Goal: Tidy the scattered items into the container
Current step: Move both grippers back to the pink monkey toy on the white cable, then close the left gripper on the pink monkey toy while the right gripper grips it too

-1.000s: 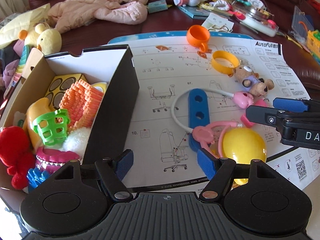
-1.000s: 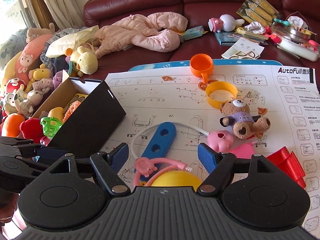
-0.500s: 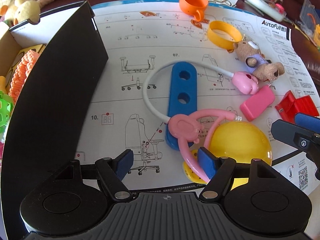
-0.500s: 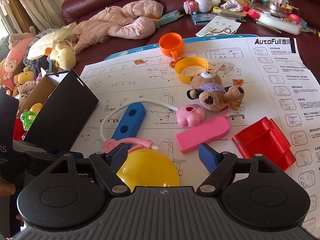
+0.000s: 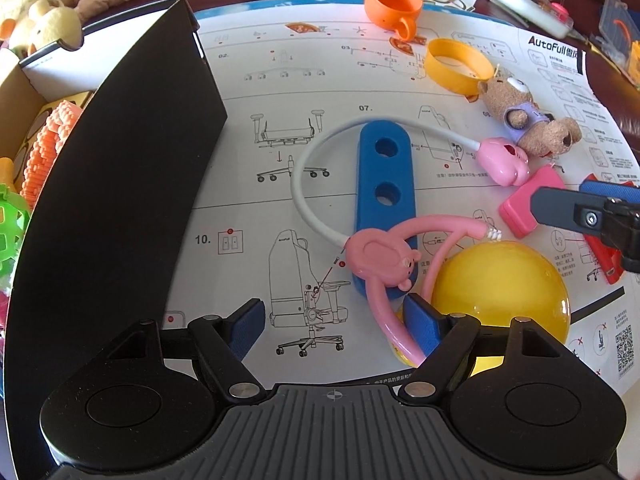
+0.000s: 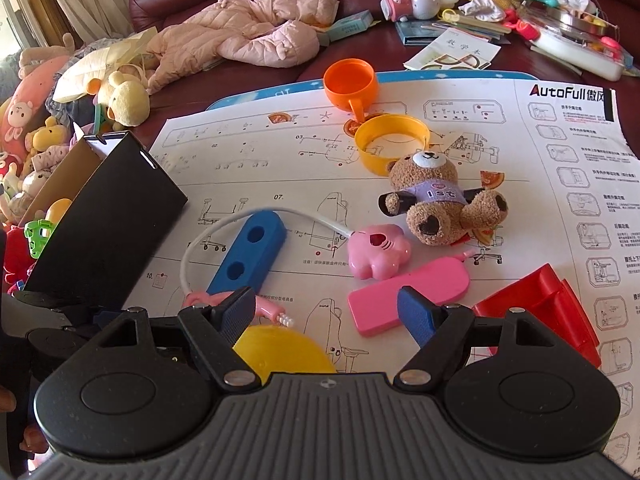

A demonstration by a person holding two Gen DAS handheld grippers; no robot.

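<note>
The black cardboard box [image 5: 120,184] stands at the left, holding several toys; it also shows in the right wrist view [image 6: 108,216]. Scattered on the paper sheet are a blue two-hole block [image 5: 386,184], a pink toy stethoscope [image 5: 376,258], a yellow ball [image 5: 504,292], a pink flat piece [image 6: 408,296], a red piece [image 6: 544,304], a teddy bear [image 6: 436,200], a yellow ring [image 6: 392,144] and an orange cup [image 6: 350,82]. My left gripper [image 5: 334,320] is open and empty, low over the sheet beside the stethoscope. My right gripper [image 6: 326,312] is open and empty just before the pink flat piece.
A large printed instruction sheet [image 6: 560,152] covers the table. Behind it lie a pink jacket [image 6: 256,36], books and small clutter [image 6: 452,52]. Plush toys [image 6: 120,100] are piled at the far left beyond the box.
My left gripper has moved right, away from the box interior, and low toward the stethoscope and ball. My right gripper has shifted right toward the pink flat piece. Both stayed open.
</note>
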